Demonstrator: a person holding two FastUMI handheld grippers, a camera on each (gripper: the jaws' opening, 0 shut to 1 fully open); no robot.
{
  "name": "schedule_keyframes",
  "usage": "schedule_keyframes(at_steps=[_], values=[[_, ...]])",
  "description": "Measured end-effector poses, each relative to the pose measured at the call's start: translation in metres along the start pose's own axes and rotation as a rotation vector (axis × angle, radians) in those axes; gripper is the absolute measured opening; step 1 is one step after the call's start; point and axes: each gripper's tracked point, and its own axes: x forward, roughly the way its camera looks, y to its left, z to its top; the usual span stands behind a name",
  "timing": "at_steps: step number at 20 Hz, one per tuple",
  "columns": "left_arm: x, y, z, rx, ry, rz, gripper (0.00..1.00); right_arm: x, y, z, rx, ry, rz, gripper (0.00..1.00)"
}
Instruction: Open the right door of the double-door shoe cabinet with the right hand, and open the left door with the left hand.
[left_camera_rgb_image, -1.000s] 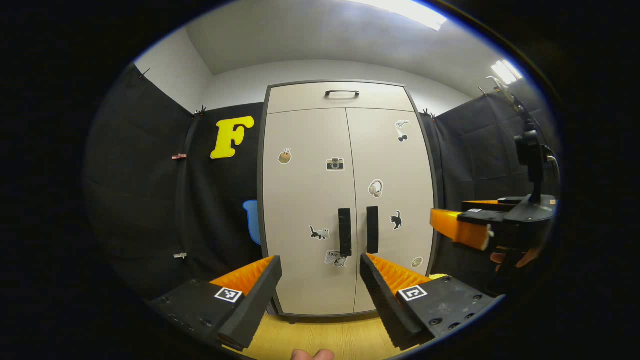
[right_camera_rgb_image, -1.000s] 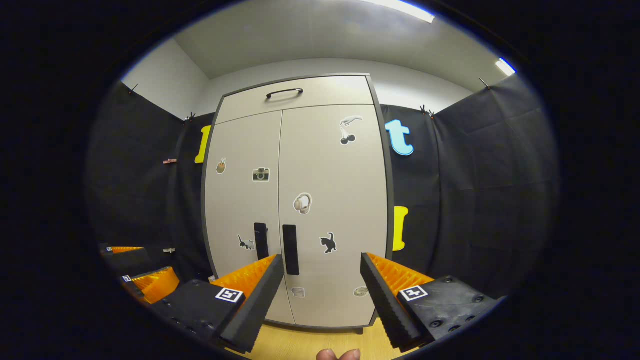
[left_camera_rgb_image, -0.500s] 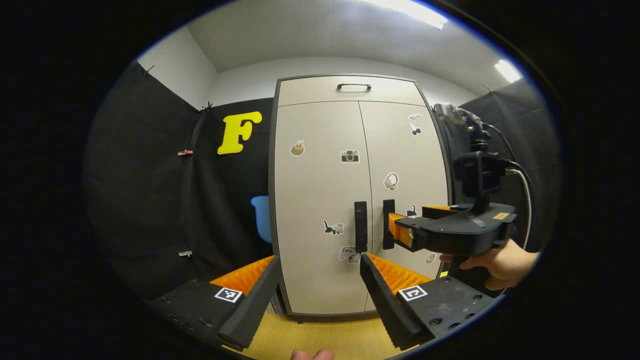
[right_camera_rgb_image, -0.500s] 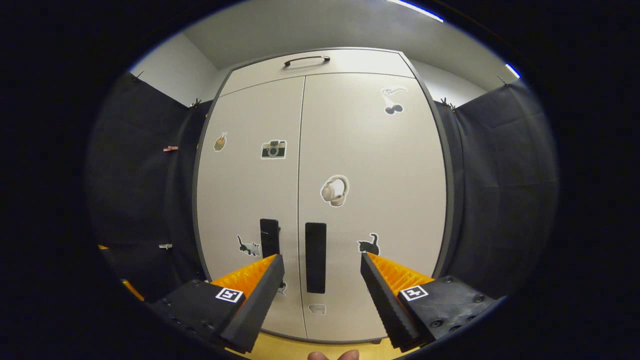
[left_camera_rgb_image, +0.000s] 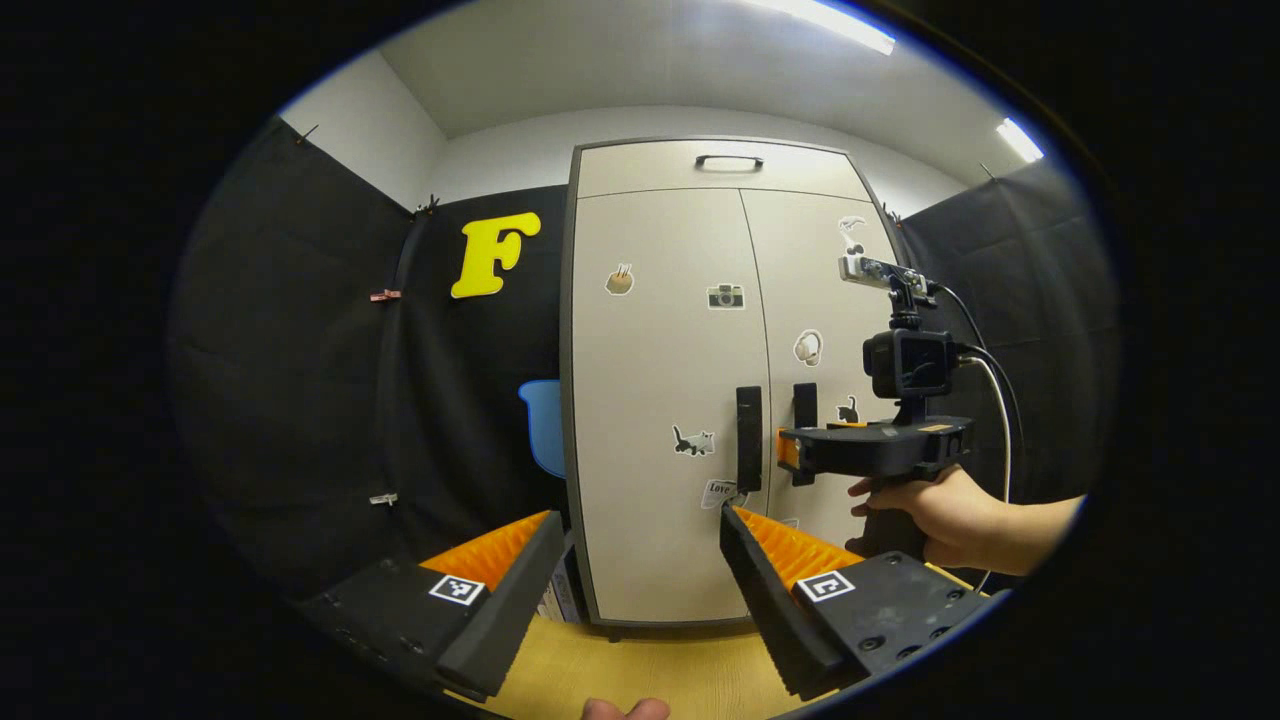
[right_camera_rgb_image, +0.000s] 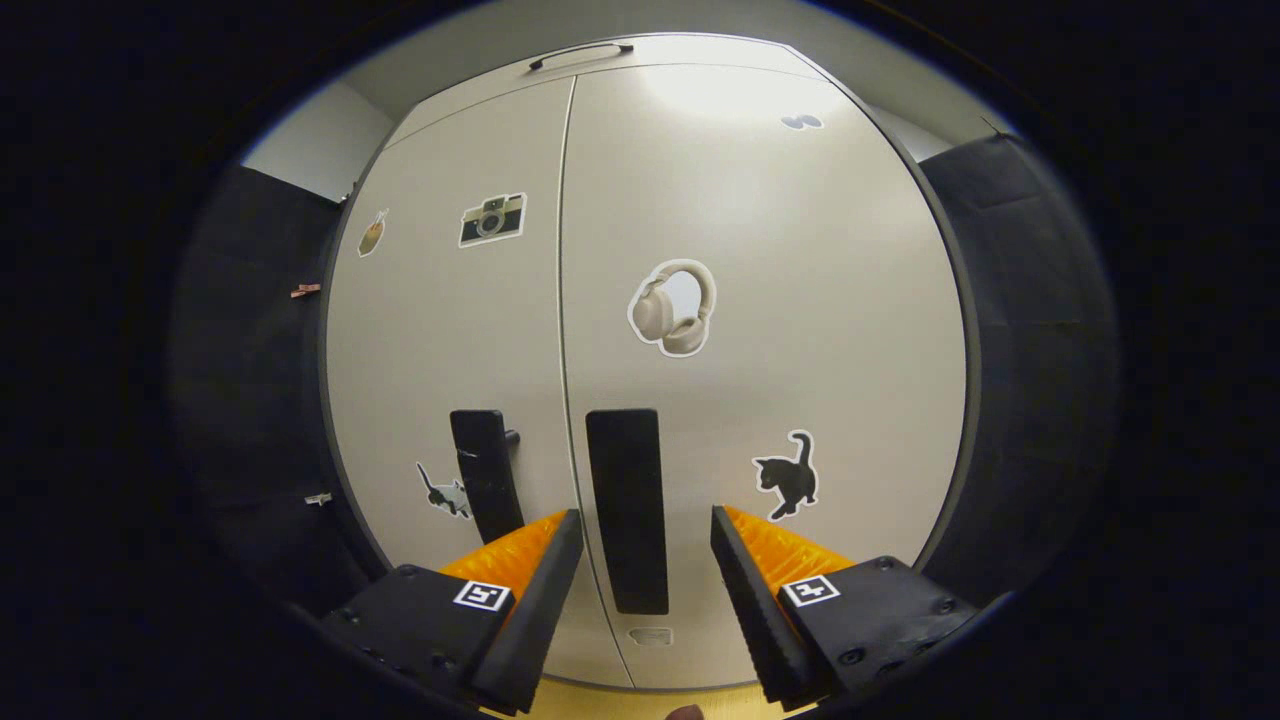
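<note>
The beige double-door shoe cabinet stands ahead with its left door (left_camera_rgb_image: 660, 400) and right door (left_camera_rgb_image: 815, 290) both shut. Two black vertical handles flank the middle seam: the left handle (left_camera_rgb_image: 748, 438) and the right handle (left_camera_rgb_image: 804, 405). My left gripper (left_camera_rgb_image: 640, 530) is open and well short of the cabinet, holding nothing. My right gripper (left_camera_rgb_image: 790, 455) is up close to the right handle. In the right gripper view the right gripper (right_camera_rgb_image: 645, 520) is open, and the right handle (right_camera_rgb_image: 627, 510) rises between its fingers, with the left handle (right_camera_rgb_image: 487, 488) beside it. Contact cannot be told.
A drawer front with a black handle (left_camera_rgb_image: 729, 160) tops the cabinet. A hand (left_camera_rgb_image: 940, 510) holds the right gripper, a cable trailing behind it. Wooden floor (left_camera_rgb_image: 680, 670) lies before the cabinet. Black cloth walls close in on both sides.
The right gripper has moved forward to the right door's handle, which now looms large between its fingers. The left gripper view has drifted leftward. Both doors stay shut.
</note>
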Motion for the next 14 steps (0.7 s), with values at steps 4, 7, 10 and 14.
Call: schedule_keyframes(at_steps=[4,7,10,14], values=[[0.001,0.010,-0.004,-0.015,0.009,0.020,0.97,0.011,0.001,0.000,0.006,0.015,-0.040,0.55],[-0.001,0.014,-0.004,-0.032,0.012,0.029,0.97,0.012,-0.004,-0.007,-0.056,0.040,-0.104,0.51],[-0.005,0.015,-0.005,-0.033,0.012,0.034,0.97,0.012,-0.002,-0.008,-0.102,0.013,-0.107,0.52],[-0.015,0.016,-0.004,-0.026,0.014,0.041,0.98,0.013,0.002,-0.009,-0.101,0.000,-0.120,0.35]])
